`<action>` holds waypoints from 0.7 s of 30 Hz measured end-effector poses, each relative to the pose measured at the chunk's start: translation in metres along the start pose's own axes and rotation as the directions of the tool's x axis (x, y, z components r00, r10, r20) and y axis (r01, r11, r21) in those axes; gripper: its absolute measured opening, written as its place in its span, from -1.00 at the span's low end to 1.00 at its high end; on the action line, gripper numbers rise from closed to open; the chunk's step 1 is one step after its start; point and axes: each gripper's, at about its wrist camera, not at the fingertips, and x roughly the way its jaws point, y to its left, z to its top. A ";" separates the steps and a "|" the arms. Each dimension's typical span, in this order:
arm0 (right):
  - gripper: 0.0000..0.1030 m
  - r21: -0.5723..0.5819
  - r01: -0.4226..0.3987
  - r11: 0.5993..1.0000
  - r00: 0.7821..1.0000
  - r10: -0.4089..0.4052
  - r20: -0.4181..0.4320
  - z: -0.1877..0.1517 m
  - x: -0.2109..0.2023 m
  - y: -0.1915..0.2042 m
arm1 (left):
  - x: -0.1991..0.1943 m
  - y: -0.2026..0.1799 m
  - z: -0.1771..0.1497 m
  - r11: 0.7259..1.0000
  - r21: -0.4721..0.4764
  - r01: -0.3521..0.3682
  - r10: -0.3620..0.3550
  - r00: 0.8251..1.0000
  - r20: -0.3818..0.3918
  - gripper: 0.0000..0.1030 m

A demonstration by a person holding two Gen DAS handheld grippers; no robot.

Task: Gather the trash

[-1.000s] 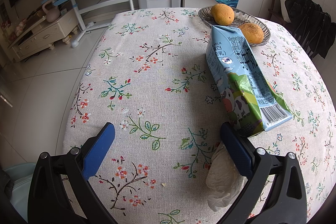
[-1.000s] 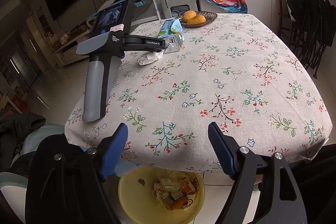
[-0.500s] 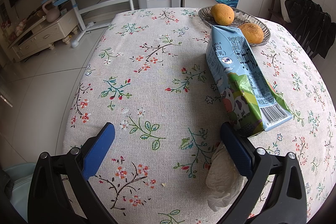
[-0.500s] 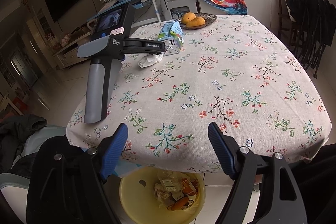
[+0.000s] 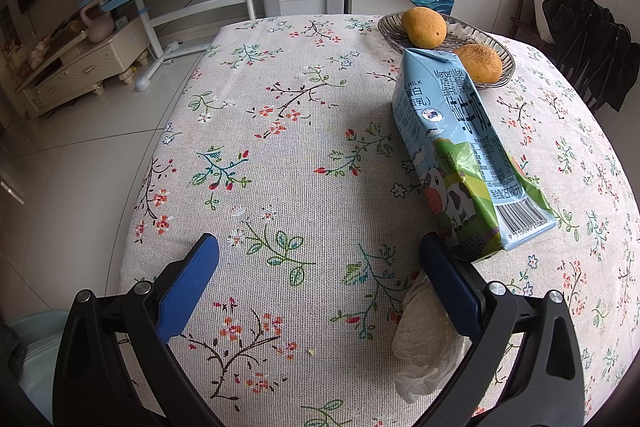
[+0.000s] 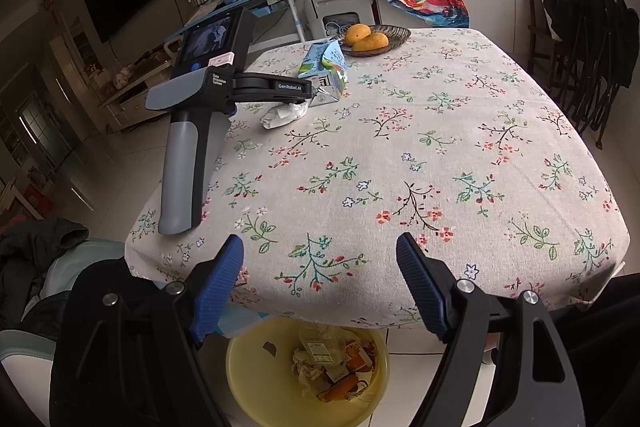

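A crumpled tissue (image 5: 424, 337) and a milk carton (image 5: 460, 163) are lying on the worktop (image 5: 280, 147), touching each other, so two pieces are waiting to be collected. I am holding my left tool (image 5: 320, 267) released, empty, its right finger (image 5: 448, 283) over the tissue. My right tool (image 6: 320, 263) is hanging released and empty near the worktop's edge, above the yellow bin (image 6: 256, 375), which is already holding scraps.

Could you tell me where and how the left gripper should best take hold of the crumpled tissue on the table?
Grip the crumpled tissue across its bunched middle, coming down from above. It lies flat and loose on the tablecloth, partly under one finger of the open left gripper, so shift that way first, clear of the milk carton.
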 end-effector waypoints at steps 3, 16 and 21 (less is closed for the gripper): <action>0.47 -0.003 0.002 1.000 1.000 -0.002 -0.003 0.000 0.001 0.000 | 0.000 0.000 -0.001 1.000 0.000 0.000 0.000 1.000 0.000 0.88; 0.47 -0.008 0.003 1.000 1.000 -0.003 -0.003 -0.001 0.001 0.000 | 0.000 0.000 0.000 1.000 0.000 0.000 0.000 1.000 0.000 0.88; 0.47 -0.003 0.009 1.000 1.000 -0.009 -0.003 -0.001 0.000 -0.001 | 0.000 0.000 -0.001 1.000 0.000 0.000 0.000 1.000 0.000 0.88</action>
